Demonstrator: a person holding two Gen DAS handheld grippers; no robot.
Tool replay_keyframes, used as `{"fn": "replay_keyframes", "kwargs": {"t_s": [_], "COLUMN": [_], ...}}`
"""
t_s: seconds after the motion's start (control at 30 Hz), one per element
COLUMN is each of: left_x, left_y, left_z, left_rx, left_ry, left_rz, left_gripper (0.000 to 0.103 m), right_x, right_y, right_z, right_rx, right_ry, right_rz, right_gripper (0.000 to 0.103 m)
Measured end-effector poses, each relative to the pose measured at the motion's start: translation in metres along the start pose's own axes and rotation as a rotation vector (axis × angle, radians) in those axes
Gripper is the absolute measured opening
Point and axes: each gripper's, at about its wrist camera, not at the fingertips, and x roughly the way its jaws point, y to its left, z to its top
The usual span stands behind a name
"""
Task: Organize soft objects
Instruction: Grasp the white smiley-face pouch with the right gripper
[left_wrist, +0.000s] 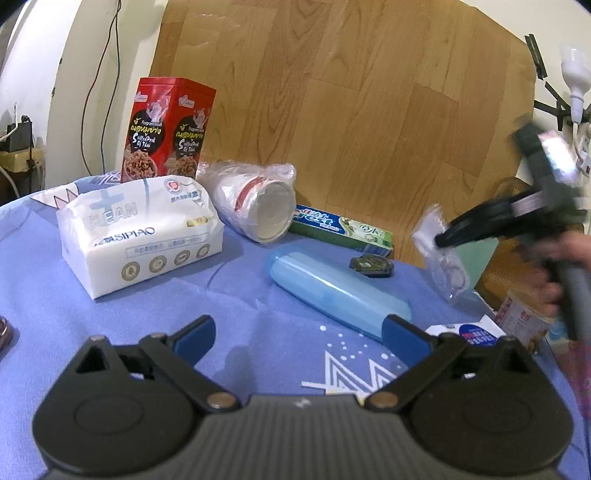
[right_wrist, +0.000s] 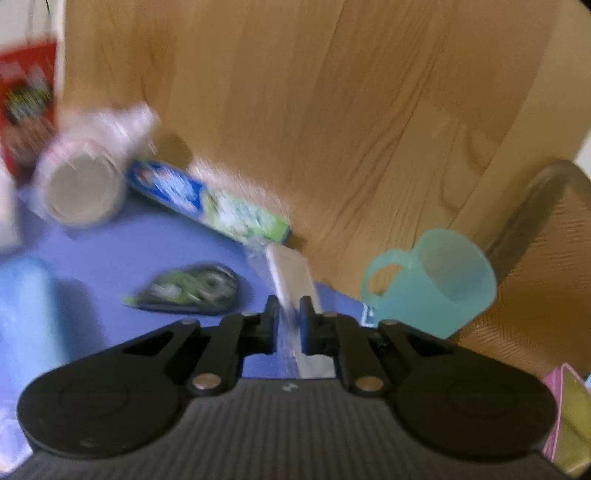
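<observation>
My right gripper (right_wrist: 289, 314) is shut on a small clear plastic packet (right_wrist: 291, 280) with pale contents and holds it in the air; in the left wrist view the same gripper (left_wrist: 443, 240) and packet (left_wrist: 439, 251) hang blurred above the table's right edge. My left gripper (left_wrist: 299, 332) is open and empty, low over the blue cloth (left_wrist: 129, 332). A white pack of tissues (left_wrist: 140, 232) lies ahead to its left. A sleeve of paper cups in plastic wrap (left_wrist: 255, 199) lies on its side behind.
A red snack box (left_wrist: 166, 129) stands at the back. A toothpaste box (left_wrist: 340, 225), a blue case (left_wrist: 340, 291) and a correction tape (left_wrist: 371, 266) lie mid-table. A teal mug (right_wrist: 436, 284) stands right, by a wooden board (left_wrist: 351, 92). A small white pack (left_wrist: 465, 328) lies near right.
</observation>
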Motion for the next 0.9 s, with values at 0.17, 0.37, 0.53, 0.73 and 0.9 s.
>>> {"fn": "replay_keyframes", "kwargs": {"t_s": [0.17, 0.37, 0.53, 0.73, 0.9], "left_x": [0.001, 0.011, 0.016, 0.014, -0.005], "left_y": [-0.001, -0.005, -0.011, -0.011, -0.006], "left_z": [-0.001, -0.002, -0.004, -0.006, -0.009], "left_rx": [0.002, 0.028, 0.059, 0.071, -0.017], "left_ry": [0.019, 0.110, 0.152, 0.172, 0.181], "left_rz": [0.011, 0.015, 0.046, 0.039, -0.076], "left_gripper": [0.101, 0.102, 0.102, 0.102, 0.095], "right_x": [-0.095, -0.155, -0.142, -0.155, -0.176], "right_y": [-0.013, -0.029, -0.034, -0.041, -0.026], "right_z": [-0.031, -0.113, -0.170, -0.191, -0.205], "right_rx": [0.182, 0.416, 0.526, 0.487, 0.338], "right_ry": [-0.110, -0.026, 0.065, -0.041, -0.105], "right_rz": [0.298, 0.669, 0.594, 0.351, 0.332], "right_gripper": [0.009, 0.010, 0.016, 0.042, 0.073]}}
